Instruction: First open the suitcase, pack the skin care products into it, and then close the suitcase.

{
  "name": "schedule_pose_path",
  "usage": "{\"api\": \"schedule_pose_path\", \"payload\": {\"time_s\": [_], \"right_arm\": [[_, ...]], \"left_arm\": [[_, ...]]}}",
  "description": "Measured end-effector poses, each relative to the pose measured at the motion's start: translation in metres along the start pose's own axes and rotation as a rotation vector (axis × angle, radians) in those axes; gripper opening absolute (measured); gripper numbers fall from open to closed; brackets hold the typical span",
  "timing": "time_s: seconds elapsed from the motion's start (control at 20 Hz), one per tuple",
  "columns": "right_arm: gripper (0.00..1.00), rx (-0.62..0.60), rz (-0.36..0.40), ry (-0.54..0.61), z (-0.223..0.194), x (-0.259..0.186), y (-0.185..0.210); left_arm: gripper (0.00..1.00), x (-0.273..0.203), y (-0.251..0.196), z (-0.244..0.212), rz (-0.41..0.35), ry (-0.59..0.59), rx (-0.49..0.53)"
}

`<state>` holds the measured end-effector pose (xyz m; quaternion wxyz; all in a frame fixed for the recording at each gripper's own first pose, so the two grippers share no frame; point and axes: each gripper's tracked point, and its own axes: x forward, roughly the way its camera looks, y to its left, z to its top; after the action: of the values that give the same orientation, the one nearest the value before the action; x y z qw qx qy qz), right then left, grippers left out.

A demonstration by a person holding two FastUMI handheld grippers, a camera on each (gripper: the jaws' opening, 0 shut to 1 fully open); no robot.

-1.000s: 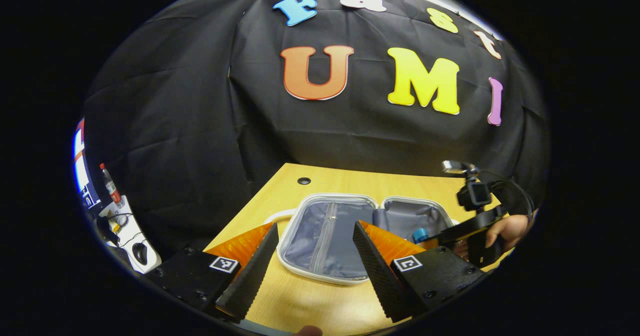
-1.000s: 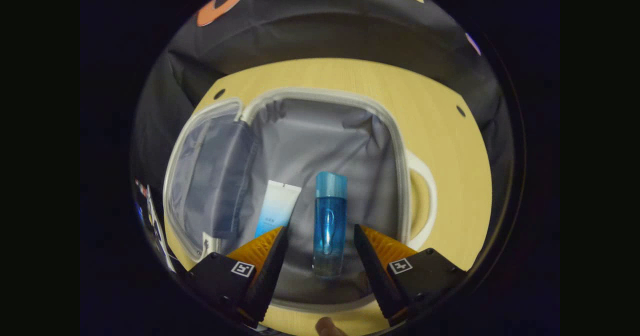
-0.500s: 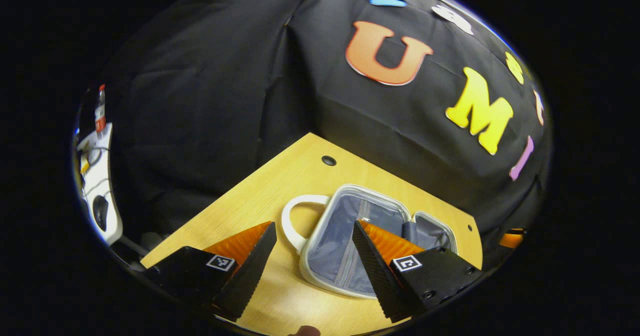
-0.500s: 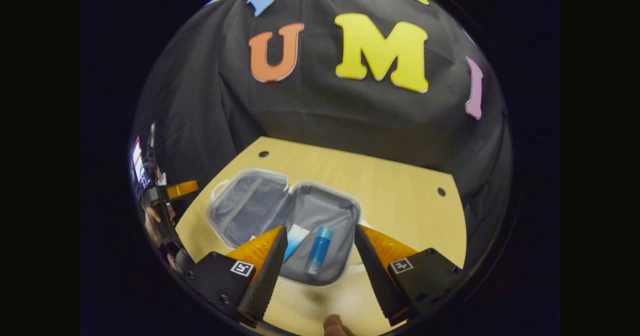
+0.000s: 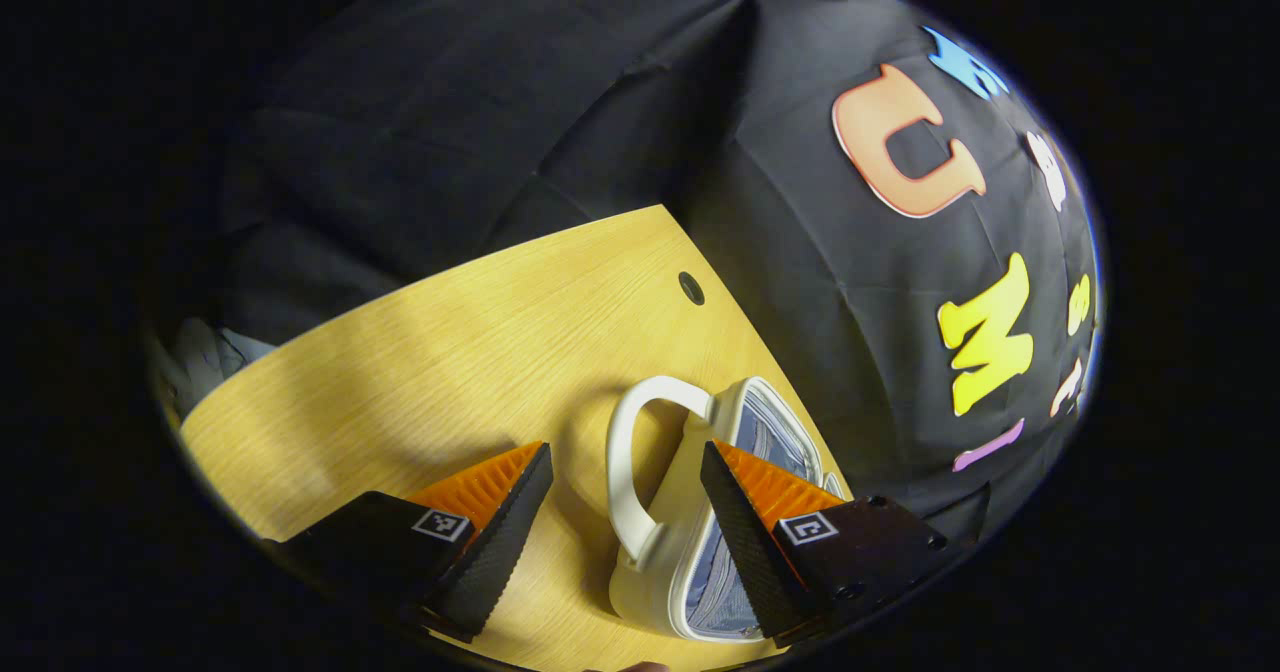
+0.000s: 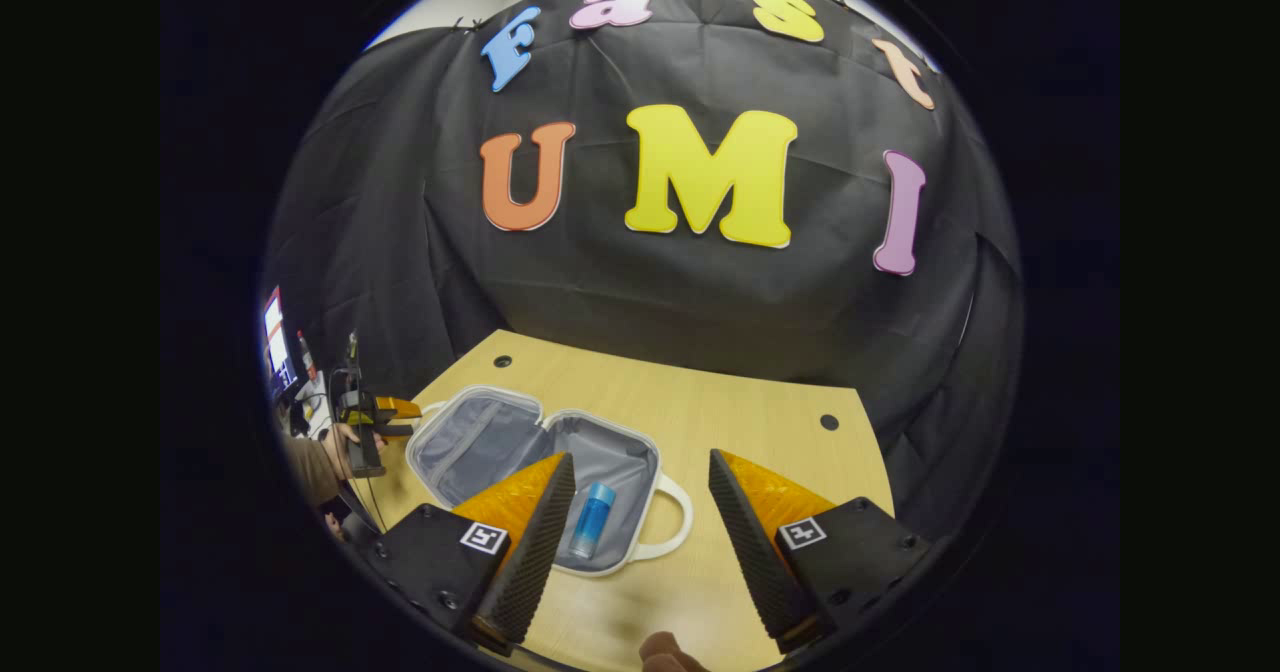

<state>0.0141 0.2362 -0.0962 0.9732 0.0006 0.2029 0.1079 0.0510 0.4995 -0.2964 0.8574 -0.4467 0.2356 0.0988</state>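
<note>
The white suitcase (image 6: 470, 444) lies open flat on the wooden table (image 6: 760, 452), its grey lining showing. A blue bottle (image 6: 592, 520) lies in the suitcase's right half, partly behind my right gripper's left finger. My right gripper (image 6: 640, 455) hovers open, back from the case and above its right handle (image 6: 672, 524). In the left gripper view, the lid half (image 5: 765, 432) and its white handle (image 5: 625, 462) sit between the fingers of my open left gripper (image 5: 625, 449). A hand (image 6: 335, 452) holds the left gripper (image 6: 398, 419) beside the lid's left edge.
Cable holes mark the table near its back corners (image 6: 829, 421) (image 5: 690, 287). The black cloth wall stands close behind the table. A screen and small clutter (image 6: 275, 347) sit beyond the table's left side. Bare wood (image 5: 450, 352) stretches left of the lid.
My right gripper has drawn back and up from the case, leaving the blue bottle inside. My left gripper has swung round to the lid's handle side and come closer to it.
</note>
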Motion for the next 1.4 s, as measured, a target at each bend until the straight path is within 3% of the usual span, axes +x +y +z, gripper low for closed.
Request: {"api": "schedule_pose_path", "payload": {"time_s": [0.05,0.15,0.25,0.3,0.4,0.5,0.8,1.05,1.4], "right_arm": [[0.80,0.004,-0.006,-0.002,0.001,0.000,-0.003],[0.80,-0.006,-0.023,-0.015,0.003,-0.004,-0.011],[0.80,0.002,-0.036,-0.033,0.008,-0.010,-0.015],[0.78,0.004,-0.044,-0.049,0.012,-0.013,-0.017],[0.80,-0.007,-0.073,-0.092,0.019,-0.017,-0.024],[0.80,-0.021,-0.094,-0.135,0.029,-0.024,-0.028],[0.80,-0.057,-0.091,-0.209,0.048,-0.039,-0.034],[0.80,-0.026,-0.065,-0.249,0.060,-0.045,-0.053],[0.80,0.009,-0.072,-0.242,0.049,-0.057,-0.098]], "left_arm": [[1.00,0.007,0.006,-0.006,0.010,0.017,-0.020],[0.65,0.015,0.008,-0.014,0.003,0.043,-0.037],[0.75,0.019,-0.001,-0.016,-0.032,0.041,-0.053],[0.63,0.021,0.000,-0.014,-0.030,0.040,-0.057],[0.27,0.017,-0.004,-0.016,-0.038,0.038,-0.054],[0.15,0.019,-0.005,-0.014,-0.020,0.026,-0.041],[0.04,-0.002,-0.034,-0.001,0.058,-0.015,0.096],[0.03,-0.038,-0.083,0.009,0.083,-0.064,0.175],[0.03,-0.075,-0.213,0.005,-0.014,-0.161,0.381]]}}
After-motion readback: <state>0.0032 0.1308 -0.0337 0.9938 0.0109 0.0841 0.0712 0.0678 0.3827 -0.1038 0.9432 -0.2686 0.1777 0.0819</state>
